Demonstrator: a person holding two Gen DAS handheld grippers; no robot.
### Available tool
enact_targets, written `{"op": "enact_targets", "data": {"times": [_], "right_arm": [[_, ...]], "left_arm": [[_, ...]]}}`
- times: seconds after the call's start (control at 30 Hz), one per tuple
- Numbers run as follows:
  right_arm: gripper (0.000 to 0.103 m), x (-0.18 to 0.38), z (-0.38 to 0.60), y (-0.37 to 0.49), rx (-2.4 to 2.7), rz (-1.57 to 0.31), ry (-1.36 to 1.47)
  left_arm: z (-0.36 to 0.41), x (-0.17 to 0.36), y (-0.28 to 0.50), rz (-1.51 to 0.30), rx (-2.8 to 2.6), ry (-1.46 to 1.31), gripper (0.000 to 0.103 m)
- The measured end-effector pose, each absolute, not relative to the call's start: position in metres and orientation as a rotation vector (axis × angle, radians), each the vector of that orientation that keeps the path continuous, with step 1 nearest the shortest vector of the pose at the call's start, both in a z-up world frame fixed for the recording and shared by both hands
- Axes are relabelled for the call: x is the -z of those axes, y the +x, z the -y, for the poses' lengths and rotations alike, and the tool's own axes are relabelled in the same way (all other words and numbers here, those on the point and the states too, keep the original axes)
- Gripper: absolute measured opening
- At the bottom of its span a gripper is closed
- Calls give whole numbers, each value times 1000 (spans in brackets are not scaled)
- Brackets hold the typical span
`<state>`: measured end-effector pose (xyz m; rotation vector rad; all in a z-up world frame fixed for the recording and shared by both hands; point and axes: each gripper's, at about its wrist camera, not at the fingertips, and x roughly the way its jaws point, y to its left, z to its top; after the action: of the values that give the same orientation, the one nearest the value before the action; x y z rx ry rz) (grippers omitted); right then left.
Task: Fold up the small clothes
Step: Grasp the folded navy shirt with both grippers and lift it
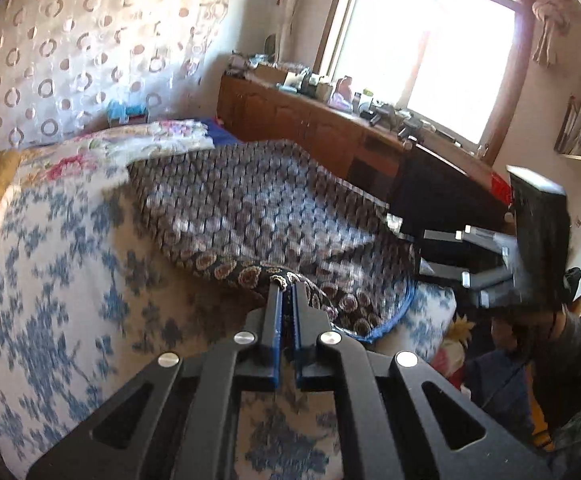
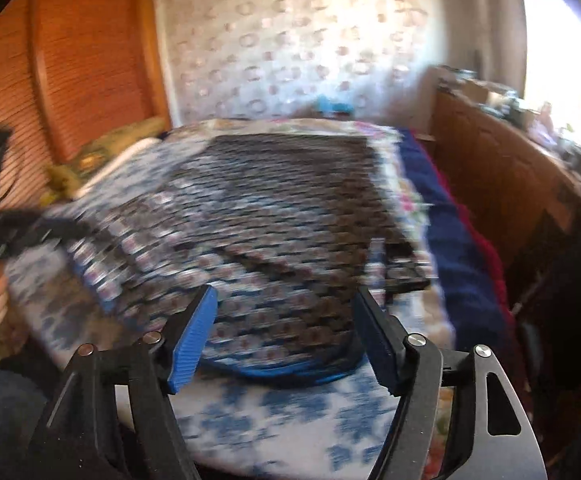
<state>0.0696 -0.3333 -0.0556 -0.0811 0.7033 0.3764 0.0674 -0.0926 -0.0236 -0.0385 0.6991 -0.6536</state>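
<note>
A dark patterned garment [image 1: 258, 208] with a blue hem lies spread on the bed; it also shows blurred in the right wrist view [image 2: 274, 220]. My left gripper [image 1: 286, 292] is shut on the garment's near edge, a fold of cloth pinched between its blue pads [image 1: 276, 320]. My right gripper [image 2: 286, 304] is open and empty, its blue pads [image 2: 194, 340] wide apart just above the garment's near blue hem. The right gripper also appears in the left wrist view [image 1: 490, 256] at the right, over the garment's far side.
The bed has a white sheet with blue flowers [image 1: 42, 280] and a floral quilt [image 1: 142, 140] at the head. A wooden sideboard [image 1: 310, 120] cluttered with items runs under the window. A wooden headboard [image 2: 82, 60] stands at the left.
</note>
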Motion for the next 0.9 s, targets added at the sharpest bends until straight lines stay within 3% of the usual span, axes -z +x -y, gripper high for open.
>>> {"op": "enact_targets", "data": {"times": [0.7,0.8,0.87,0.9], "right_arm": [[75,96,301,80,-421,-784,-164],[61,98,305,83,-381,-770,-205],[35,98,307,84,-358,-759,-232],[27,97,309,85,-352,-757,-239]], "left_arm": [[93,-2,87,-609,595,-77,1],[91,-2,89,-606,588,-85,1],[88,-3,90,-605,584,-89,1],[87,-3,91,-604,580,-89,1]]}}
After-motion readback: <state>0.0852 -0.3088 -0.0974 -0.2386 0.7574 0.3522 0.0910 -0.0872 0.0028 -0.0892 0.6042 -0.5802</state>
